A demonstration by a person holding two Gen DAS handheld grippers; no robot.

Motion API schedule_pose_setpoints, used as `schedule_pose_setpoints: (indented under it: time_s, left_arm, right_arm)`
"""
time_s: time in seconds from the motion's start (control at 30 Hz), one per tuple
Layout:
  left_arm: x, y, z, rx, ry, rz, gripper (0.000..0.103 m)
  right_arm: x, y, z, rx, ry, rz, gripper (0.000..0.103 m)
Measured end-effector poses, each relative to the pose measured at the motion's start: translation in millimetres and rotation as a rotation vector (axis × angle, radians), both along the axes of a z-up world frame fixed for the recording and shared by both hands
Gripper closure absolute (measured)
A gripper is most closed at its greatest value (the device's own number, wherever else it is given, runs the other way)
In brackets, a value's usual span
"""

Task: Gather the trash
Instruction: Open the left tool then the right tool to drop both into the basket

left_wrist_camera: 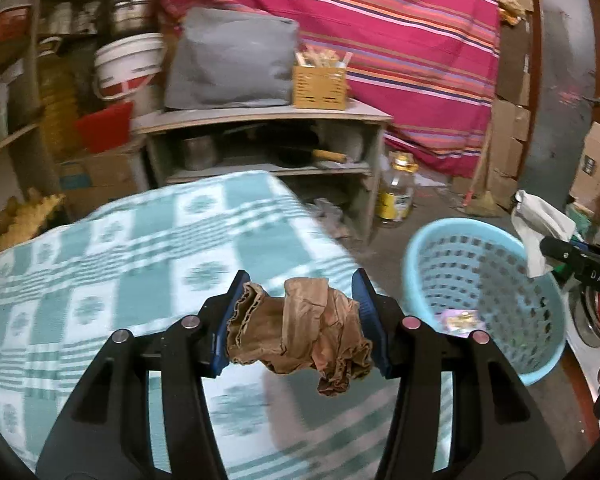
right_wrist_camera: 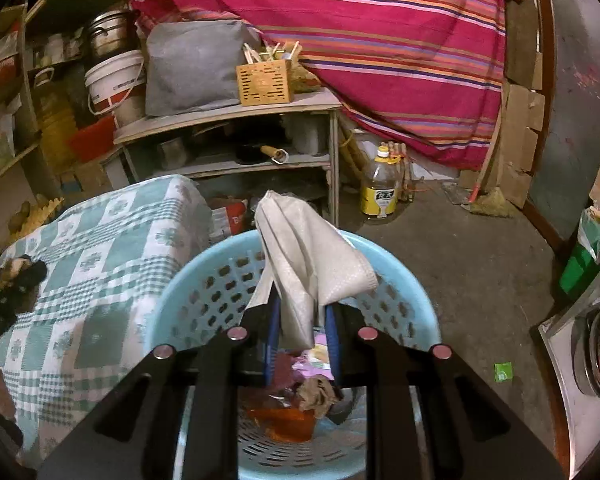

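Observation:
My left gripper point(left_wrist_camera: 300, 312) is shut on a crumpled brown piece of cardboard point(left_wrist_camera: 300, 336) and holds it above the green checked tablecloth point(left_wrist_camera: 100, 280), left of the light blue perforated basket point(left_wrist_camera: 496, 276). My right gripper point(right_wrist_camera: 302, 320) is shut on a crumpled white paper napkin point(right_wrist_camera: 304, 264) and holds it right over the basket point(right_wrist_camera: 188, 300). The basket holds several scraps: a pink wrapper point(right_wrist_camera: 312, 360), a brown scrap point(right_wrist_camera: 316, 396) and something orange point(right_wrist_camera: 284, 420). The right gripper with the napkin point(left_wrist_camera: 536, 224) also shows in the left wrist view.
A wooden shelf unit point(left_wrist_camera: 260, 120) with a grey pad and a wicker box stands behind the table. A yellow-labelled bottle point(right_wrist_camera: 378, 188) stands on the concrete floor. A small green scrap point(right_wrist_camera: 503, 371) lies on the floor right of the basket. A striped red cloth hangs behind.

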State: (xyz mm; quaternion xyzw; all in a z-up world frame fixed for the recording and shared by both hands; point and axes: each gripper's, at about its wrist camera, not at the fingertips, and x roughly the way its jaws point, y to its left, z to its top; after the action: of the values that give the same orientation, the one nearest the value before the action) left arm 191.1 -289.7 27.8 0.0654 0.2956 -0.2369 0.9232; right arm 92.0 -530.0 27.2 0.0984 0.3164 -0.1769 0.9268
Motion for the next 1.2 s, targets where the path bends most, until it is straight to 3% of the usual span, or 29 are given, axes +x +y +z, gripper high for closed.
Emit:
schedule_pose_setpoints:
  time_s: [0.3,0.53,0.63,0.7,0.87,0.97,1.2]
  left_arm:
    - [-6,-76,-20,-0.022,0.041,-0.11,0.051]
    - [-8,-107,-30,-0.05,0.061,-0.158,0.05]
    - [-11,-112,-30,-0.059,0.056,-0.173,0.043]
    - [-14,-113,-29,-0.061,0.051,-0.17,0.029]
    - [-13,-97,-18,-0.065,0.02,-0.132,0.025]
    - [-12,-70,-8,-0.067,-0.027,-0.055,0.015]
    - [-1,-12,3,-0.096,-0.035,0.076,0.009]
  right_arm:
    - [-6,-24,-15,0.016,0.034,-0.003,0.083]
    - [-12,-35,-20,0.033,0.036,-0.015,0.083]
    - [-10,-36,-21,0.033,0.043,-0.015,0.083]
    - [-10,-36,-21,0.031,0.045,-0.016,0.082]
    - [-9,-35,-21,0.03,0.043,-0.019,0.082]
    - [-6,-29,-20,0.027,0.044,-0.01,0.082]
    - [8,-5,-19,0.011,0.057,0.023,0.079]
